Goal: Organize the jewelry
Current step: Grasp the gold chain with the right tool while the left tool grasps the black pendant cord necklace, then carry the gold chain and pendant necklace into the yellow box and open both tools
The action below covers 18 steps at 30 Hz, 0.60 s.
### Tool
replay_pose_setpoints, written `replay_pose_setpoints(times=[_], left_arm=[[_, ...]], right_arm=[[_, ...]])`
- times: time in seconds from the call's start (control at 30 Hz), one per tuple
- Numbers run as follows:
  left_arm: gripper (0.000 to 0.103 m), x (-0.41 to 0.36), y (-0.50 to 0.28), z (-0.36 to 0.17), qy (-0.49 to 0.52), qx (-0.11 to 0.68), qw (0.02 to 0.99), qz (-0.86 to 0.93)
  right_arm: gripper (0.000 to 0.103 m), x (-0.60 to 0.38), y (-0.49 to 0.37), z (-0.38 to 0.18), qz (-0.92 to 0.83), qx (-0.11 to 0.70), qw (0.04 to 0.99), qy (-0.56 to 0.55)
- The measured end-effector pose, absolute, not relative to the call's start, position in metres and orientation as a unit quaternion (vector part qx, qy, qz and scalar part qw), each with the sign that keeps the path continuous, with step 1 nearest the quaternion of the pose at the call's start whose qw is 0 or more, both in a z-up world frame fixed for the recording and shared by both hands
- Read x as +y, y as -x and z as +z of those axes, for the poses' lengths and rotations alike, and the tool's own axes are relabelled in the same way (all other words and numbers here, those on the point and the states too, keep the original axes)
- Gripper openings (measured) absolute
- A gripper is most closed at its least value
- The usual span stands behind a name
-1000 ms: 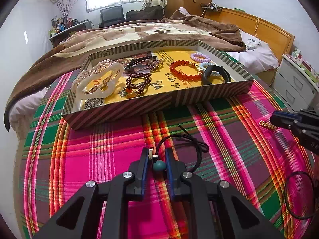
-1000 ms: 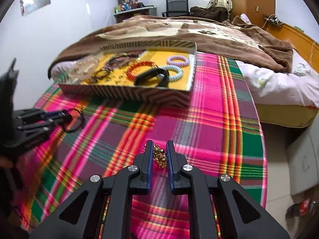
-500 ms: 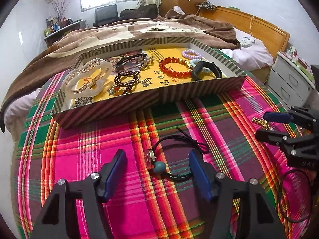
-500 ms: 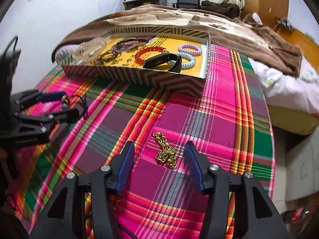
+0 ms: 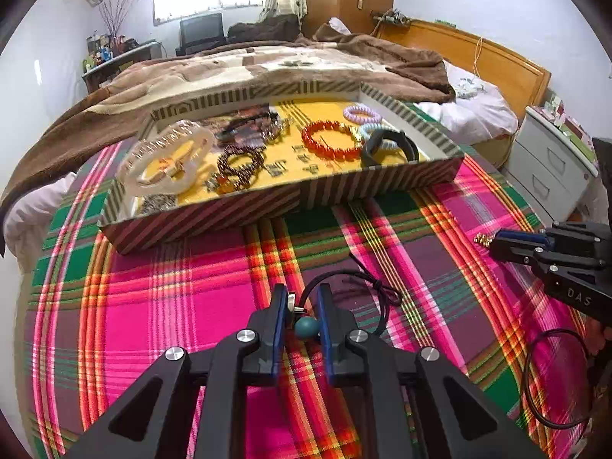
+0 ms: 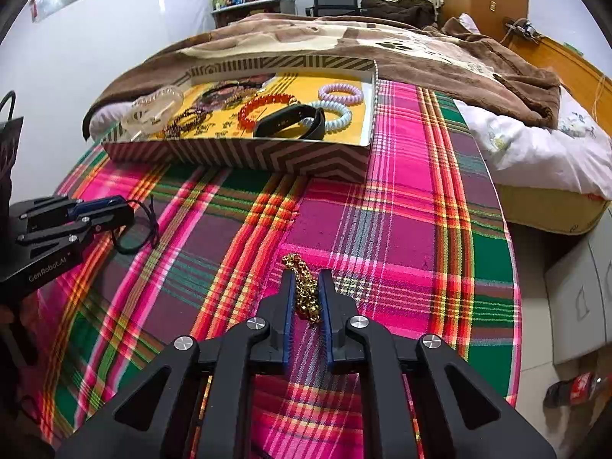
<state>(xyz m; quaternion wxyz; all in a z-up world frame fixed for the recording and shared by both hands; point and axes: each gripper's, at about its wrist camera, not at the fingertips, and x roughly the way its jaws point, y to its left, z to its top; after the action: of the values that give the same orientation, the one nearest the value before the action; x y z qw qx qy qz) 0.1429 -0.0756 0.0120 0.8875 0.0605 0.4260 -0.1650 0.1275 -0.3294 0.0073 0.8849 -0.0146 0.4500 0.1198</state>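
Presently: left gripper jaws pinching teal-bead cord necklace; right gripper jaws clamping gold chain.

My right gripper is clamped on the gold chain, low over the plaid tabletop. My left gripper sits far left, pinching a black cord necklace. Striped tray beyond holds a black band, red bead bracelet and coil hair ties.
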Motion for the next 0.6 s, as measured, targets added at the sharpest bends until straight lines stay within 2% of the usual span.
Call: replay_pose_setpoints(times=[0.6], left_arm=[[0.016,-0.069,-0.133,0.066,-0.056,0.372,0.910,-0.173]], right_arm=[[0.006,-0.343,-0.120,0.066,0.128,0.381,0.915,-0.019]])
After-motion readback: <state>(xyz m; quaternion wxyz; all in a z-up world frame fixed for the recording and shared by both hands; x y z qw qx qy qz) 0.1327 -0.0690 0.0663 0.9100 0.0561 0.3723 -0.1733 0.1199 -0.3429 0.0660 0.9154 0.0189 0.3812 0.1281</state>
